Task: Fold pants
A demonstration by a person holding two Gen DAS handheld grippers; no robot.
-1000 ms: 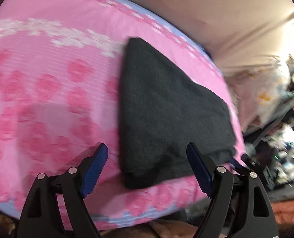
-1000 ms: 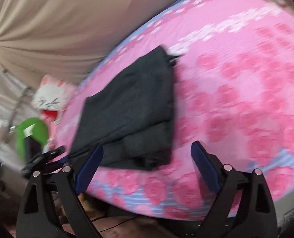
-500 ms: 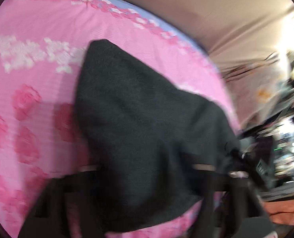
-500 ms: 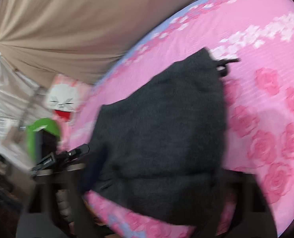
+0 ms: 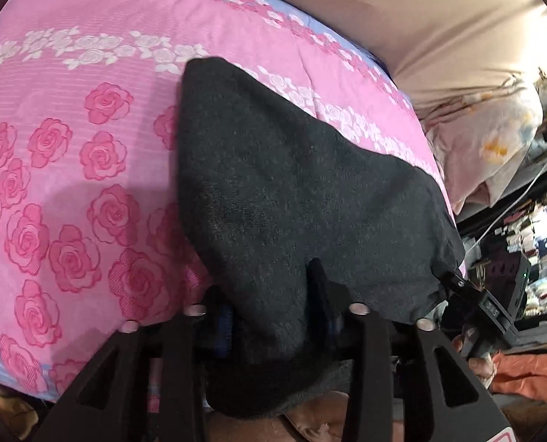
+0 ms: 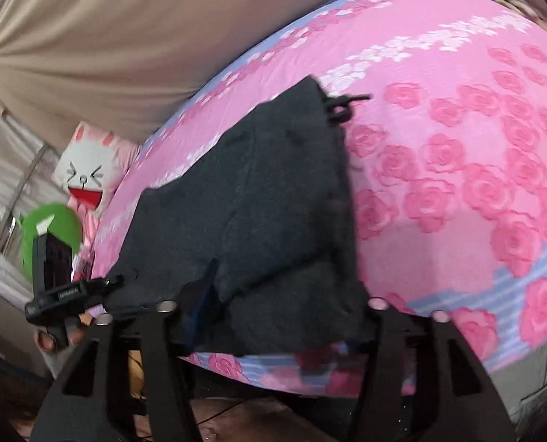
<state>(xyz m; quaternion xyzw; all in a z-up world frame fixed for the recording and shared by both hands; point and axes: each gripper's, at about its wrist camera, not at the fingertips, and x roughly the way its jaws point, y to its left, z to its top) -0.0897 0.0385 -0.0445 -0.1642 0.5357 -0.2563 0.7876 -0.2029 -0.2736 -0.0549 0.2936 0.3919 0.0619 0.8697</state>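
The dark grey pants lie folded into a thick, several-layer bundle on the pink rose-print bedspread, at its near edge, with the nearest part of the bundle hanging over that edge toward the cameras. The knit cloth looks soft and slightly fuzzy. In the right wrist view the pants show stacked layers with a stepped fold line near the front, and a black drawstring pokes out at the far corner onto the bedspread.

The left gripper has its fingers drawn close together with the near edge of the pants pinched between them — one blue pad shows at the left side of the cloth, and the fabric drapes down over the space between the fingers. The right gripper is at the same near edge: its left finger presses into the stacked layers, while the cloth covers the other finger's tip, so from this view I cannot tell whether its jaws have closed on the fabric. In the left wrist view the right gripper sits at the right corner of the pants, touching it.

Beyond the pants, a beige curtain hangs behind the bedspread. Left of the pants in the right wrist view sit a white cartoon-rabbit cushion and a green round object.
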